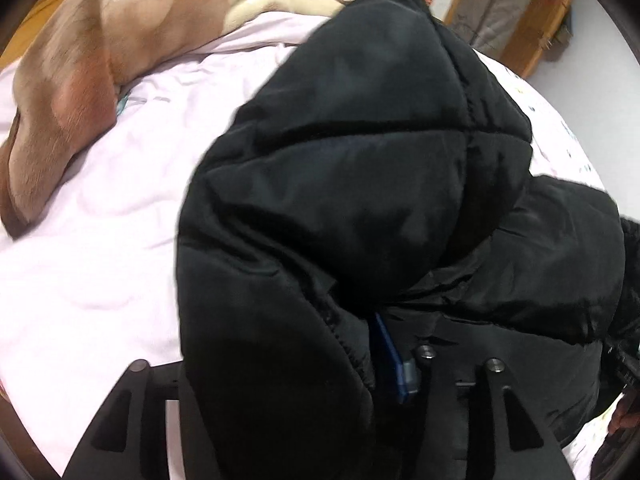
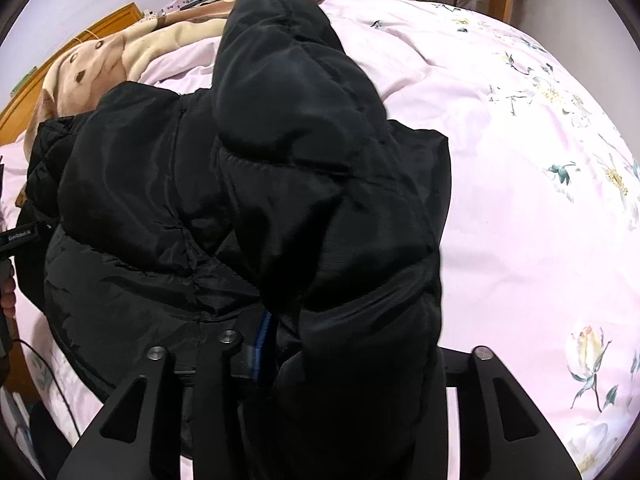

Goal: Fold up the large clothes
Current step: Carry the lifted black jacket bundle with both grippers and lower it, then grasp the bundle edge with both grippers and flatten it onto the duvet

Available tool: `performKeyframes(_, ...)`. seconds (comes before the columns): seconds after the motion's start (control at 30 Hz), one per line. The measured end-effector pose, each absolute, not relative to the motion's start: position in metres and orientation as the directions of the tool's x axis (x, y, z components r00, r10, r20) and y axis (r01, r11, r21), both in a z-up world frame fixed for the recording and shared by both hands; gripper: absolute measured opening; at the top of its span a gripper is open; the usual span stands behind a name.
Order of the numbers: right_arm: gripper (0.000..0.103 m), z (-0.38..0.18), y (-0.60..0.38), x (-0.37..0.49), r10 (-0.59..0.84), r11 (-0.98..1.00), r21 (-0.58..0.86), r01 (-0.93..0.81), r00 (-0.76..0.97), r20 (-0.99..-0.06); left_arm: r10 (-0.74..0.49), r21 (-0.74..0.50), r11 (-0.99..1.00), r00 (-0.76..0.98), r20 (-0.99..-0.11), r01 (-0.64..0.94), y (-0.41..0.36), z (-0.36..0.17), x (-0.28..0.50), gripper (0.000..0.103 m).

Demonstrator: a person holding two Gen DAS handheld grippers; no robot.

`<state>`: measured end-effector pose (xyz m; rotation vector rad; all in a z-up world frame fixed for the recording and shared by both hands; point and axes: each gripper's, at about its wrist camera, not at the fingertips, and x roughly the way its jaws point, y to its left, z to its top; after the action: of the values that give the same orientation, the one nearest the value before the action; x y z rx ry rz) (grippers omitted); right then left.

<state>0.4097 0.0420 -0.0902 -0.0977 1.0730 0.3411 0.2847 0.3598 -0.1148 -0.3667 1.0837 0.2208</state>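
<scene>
**Desk:** While the black quilted puffer jacket [image 1: 360,184] lies heaped near the middle of the pale pink floral bed cover [image 2: 540,200], what are your two tools doing?

**Caption:** Your left gripper [image 1: 304,380] is clenched on a padded fold of the jacket; cloth fills the gap between its fingers, and one blue pad shows just beside the bunched fabric. Your right gripper [image 2: 352,364] is clamped the same way, with a thick roll of the jacket draped over and between its fingers. Both grips sit at the near edge of the garment.

**Desk:** Which step is that?

**Caption:** By my reading, a fold in progress: you hold the near portion, which looks like a sleeve or side panel, though the black cloth hides its seams. A long padded section runs away from you toward the brown and cream plush blanket [image 1: 80,92] bunched at the bed's far left side. The jacket is not yet a flat, tidy stack.

**Desk:** And the next move?

**Caption:** It calls for carrying both held parts together across the body of the jacket, level with each other, then setting them down before you let go. The slick, puffy filling will likely spring back, so press the crease flat.
</scene>
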Motion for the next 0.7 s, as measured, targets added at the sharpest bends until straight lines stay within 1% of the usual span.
performKeyframes(0.1, 0.055, -0.086, 0.058, 0.414, 0.219, 0.949, 0.086, -0.303, 0.438, -0.872, 0.002, -0.18, 0.92, 0.462, -0.887, -0.349, 0.363, -0.112, 0.281, 0.062)
performKeyframes(0.2, 0.064, -0.081, 0.078, 0.398, 0.187, 0.956, 0.051, -0.289, 0.465, -0.866, 0.003, -0.18, 0.918, 0.461, -0.887, -0.352, 0.365, -0.108, 0.279, 0.064)
performKeyframes(0.27, 0.068, -0.077, 0.082, 0.395, 0.164, 0.961, 0.03, -0.274, 0.481, -0.861, 0.007, -0.18, 0.915, 0.462, -0.887, -0.36, 0.367, -0.102, 0.275, 0.065)
performKeyframes(0.3, 0.068, -0.074, 0.085, 0.391, 0.158, 0.963, 0.024, -0.269, 0.488, -0.858, 0.012, -0.179, 0.914, 0.464, -0.886, -0.364, 0.378, -0.107, 0.282, 0.067)
performKeyframes(0.43, 0.071, -0.056, 0.088, 0.377, 0.103, 0.969, -0.041, -0.244, 0.551, -0.828, 0.01, -0.205, 0.904, 0.499, -0.867, -0.375, 0.384, -0.09, 0.269, 0.067)
performKeyframes(0.5, 0.072, -0.04, 0.099, 0.364, 0.072, 0.97, -0.087, -0.228, 0.606, -0.792, 0.053, -0.187, 0.9, 0.525, -0.849, -0.394, 0.386, -0.076, 0.258, 0.067)
performKeyframes(0.57, 0.073, -0.017, 0.104, 0.35, 0.026, 0.97, -0.148, -0.194, 0.687, -0.726, 0.156, -0.127, 0.889, 0.554, -0.818, -0.439, 0.386, -0.059, 0.245, 0.068)
performKeyframes(0.6, 0.073, -0.006, 0.107, 0.343, 0.028, 0.969, -0.156, -0.19, 0.714, -0.7, 0.203, -0.104, 0.887, 0.584, -0.786, -0.449, 0.383, -0.046, 0.235, 0.07)
performKeyframes(0.67, 0.073, 0.005, 0.116, 0.331, 0.061, 0.97, -0.13, -0.204, 0.726, -0.685, 0.209, -0.127, 0.878, 0.609, -0.765, -0.461, 0.38, -0.035, 0.224, 0.071)
performKeyframes(0.7, 0.073, 0.001, 0.099, 0.337, 0.079, 0.97, -0.112, -0.214, 0.72, -0.69, 0.194, -0.134, 0.885, 0.617, -0.763, -0.445, 0.375, -0.033, 0.222, 0.071)
